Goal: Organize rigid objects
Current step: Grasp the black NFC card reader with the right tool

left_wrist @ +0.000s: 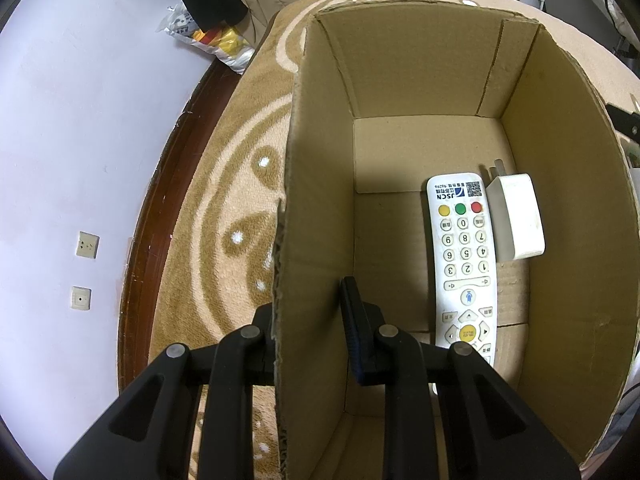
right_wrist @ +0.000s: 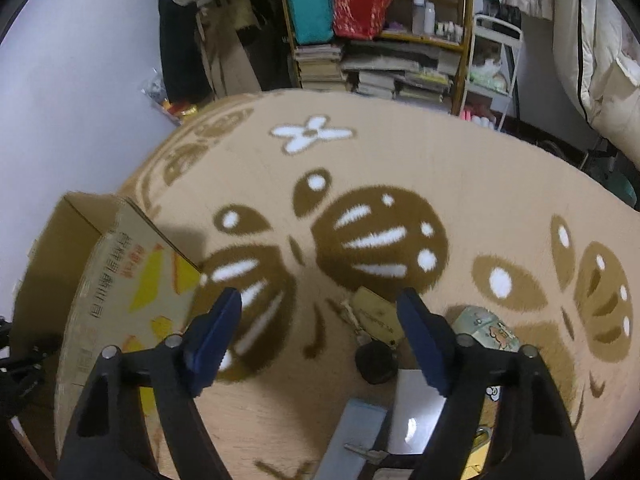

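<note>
An open cardboard box (left_wrist: 400, 68) stands on a beige patterned carpet (left_wrist: 240, 184). Inside it lie a white remote control (left_wrist: 464, 264) and a white charger plug (left_wrist: 516, 220) side by side. My left gripper (left_wrist: 308, 320) is shut on the box's left wall, one finger inside and one outside. My right gripper (right_wrist: 319, 298) hangs open over the carpet, nothing between its blue pads. Below it lie a tan key tag (right_wrist: 376, 312), a black round piece (right_wrist: 376, 360), a pale green tin (right_wrist: 488, 328), a grey flat piece (right_wrist: 356, 432) and a glossy white slab (right_wrist: 416, 412). The box (right_wrist: 120, 280) is to its left.
A loose key (right_wrist: 368, 454) and a small padlock (right_wrist: 482, 436) lie near the bottom edge. Shelves of books and bags (right_wrist: 380, 72) stand beyond the carpet. A white wall with sockets (left_wrist: 87, 245) and a plastic bag (left_wrist: 208, 36) border the left side.
</note>
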The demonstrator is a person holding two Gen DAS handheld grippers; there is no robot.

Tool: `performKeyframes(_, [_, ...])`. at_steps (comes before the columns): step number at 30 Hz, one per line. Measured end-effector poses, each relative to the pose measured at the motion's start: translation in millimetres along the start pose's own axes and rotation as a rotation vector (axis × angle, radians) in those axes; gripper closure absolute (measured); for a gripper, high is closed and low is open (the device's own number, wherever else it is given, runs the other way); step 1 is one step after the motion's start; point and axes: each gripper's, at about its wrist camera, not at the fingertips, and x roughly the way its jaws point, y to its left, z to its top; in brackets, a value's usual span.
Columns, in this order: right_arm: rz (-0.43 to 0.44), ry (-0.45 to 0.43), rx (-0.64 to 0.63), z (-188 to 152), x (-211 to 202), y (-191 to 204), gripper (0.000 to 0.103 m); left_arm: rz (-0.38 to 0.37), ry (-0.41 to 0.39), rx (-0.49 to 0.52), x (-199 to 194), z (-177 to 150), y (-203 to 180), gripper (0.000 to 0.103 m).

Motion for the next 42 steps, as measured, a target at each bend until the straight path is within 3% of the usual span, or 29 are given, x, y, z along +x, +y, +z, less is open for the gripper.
performKeyframes(3, [-0.002,0.017,0.001,-3,6,-3,0.025,-0.002,0.002,-0.003,0,1,1,0.080])
performKeyframes(15, [-0.051,0.132,0.033,-17,44,-17,0.025,0.002,0.001,0.003,2,2,4,0.080])
performKeyframes(27, [-0.084,0.165,0.020,-19,58,-16,0.024,0.016,-0.003,0.013,2,1,2,0.080])
performKeyframes(37, [-0.057,0.132,0.060,-19,53,-27,0.051,0.033,-0.003,0.023,2,1,-4,0.080])
performKeyframes(42, [-0.065,0.107,0.043,-22,50,-24,0.051,0.034,-0.001,0.022,2,1,-5,0.080])
